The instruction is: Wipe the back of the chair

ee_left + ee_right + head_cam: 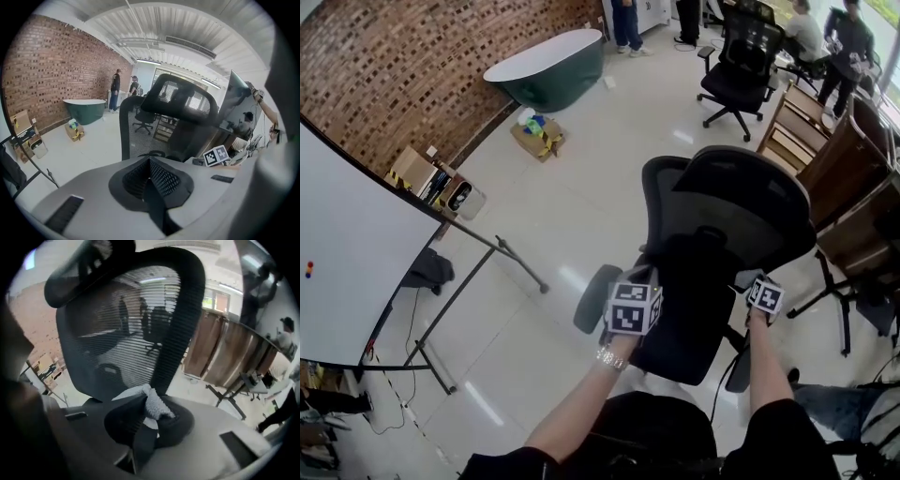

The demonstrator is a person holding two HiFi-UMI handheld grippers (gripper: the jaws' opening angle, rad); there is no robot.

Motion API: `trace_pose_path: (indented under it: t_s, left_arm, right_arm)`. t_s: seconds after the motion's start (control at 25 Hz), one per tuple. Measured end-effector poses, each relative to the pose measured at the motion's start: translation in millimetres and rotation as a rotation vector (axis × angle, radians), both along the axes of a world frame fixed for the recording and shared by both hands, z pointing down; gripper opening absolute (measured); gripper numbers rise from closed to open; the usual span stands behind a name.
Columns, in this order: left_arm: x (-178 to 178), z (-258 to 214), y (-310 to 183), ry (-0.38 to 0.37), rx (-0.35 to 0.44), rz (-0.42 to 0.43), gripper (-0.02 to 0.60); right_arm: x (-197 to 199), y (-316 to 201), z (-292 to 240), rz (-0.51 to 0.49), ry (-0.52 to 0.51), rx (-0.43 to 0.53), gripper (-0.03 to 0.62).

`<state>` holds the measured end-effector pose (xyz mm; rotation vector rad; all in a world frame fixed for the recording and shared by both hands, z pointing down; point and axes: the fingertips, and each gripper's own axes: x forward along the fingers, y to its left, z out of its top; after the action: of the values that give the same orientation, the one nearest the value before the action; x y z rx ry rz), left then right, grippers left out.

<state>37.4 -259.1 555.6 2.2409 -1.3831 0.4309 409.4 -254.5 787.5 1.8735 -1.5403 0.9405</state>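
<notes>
Right gripper (149,420) up close, clenched tight on a grey cloth (153,405), with the mesh backrest (112,333) filling its twelve o'clock. Left gripper (151,183) has its jaws pressed together with nothing between them. From overhead, the black office chair (712,281) stands centre floor, with both grippers at its six o'clock.

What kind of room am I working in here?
Probably an open office or lab space: office chairs, a whiteboard on a stand and wooden desks stand on a glossy floor by a brick wall. The green bathtub suggests a test or demo area.
</notes>
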Motion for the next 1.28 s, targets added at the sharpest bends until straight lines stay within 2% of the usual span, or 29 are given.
trace_pose_path:
  t_s: [0.16, 0.28, 0.36, 0.48, 0.6, 0.72, 0.8, 0.92, 1.04, 1.16, 1.28]
  left_arm:
    - [-5, -2, 2, -0.013, 0.002, -0.018, 0.002]
    - [-11, 0, 8, -0.028, -0.006, -0.034, 0.002]
    - [-13, 0, 14, -0.036, -0.008, -0.048, 0.002]
    - [-25, 2, 23, -0.052, -0.012, -0.077, 0.002]
    - [-46, 7, 24, -0.064, -0.018, -0.12, 0.002]
    - [-61, 7, 23, -0.051, -0.021, -0.144, 0.002]
    - [-58, 2, 20, -0.036, -0.011, -0.133, 0.002]
    - [-40, -6, 16, -0.024, 0.009, -0.093, 0.002]
    - [-20, -8, 17, -0.027, 0.013, -0.045, 0.002]
    - [-4, -11, 21, -0.031, 0.014, -0.008, 0.002]
    - [7, -13, 25, -0.042, 0.018, 0.017, 0.002]
  right_arm:
    - [-127, -53, -16, -0.267, -0.056, 0.136, 0.035]
    - [-212, -98, -25, -0.41, -0.076, 0.185, 0.035]
    - [-249, -120, -17, -0.474, -0.085, 0.16, 0.035]
    - [-268, -136, 7, -0.499, -0.071, 0.077, 0.035]
    - [-254, -133, 22, -0.493, -0.053, -0.001, 0.034]
    - [-221, -119, 14, -0.485, 0.021, 0.021, 0.034]
    - [-176, -100, 14, -0.419, 0.065, 0.013, 0.034]
    - [-85, -62, 18, -0.285, 0.132, -0.033, 0.034]
    - [-18, -22, 27, -0.176, 0.093, -0.115, 0.034]
    - [1, -15, 22, -0.149, 0.053, -0.062, 0.034]
    - [13, 9, 12, -0.025, 0.031, -0.079, 0.034]
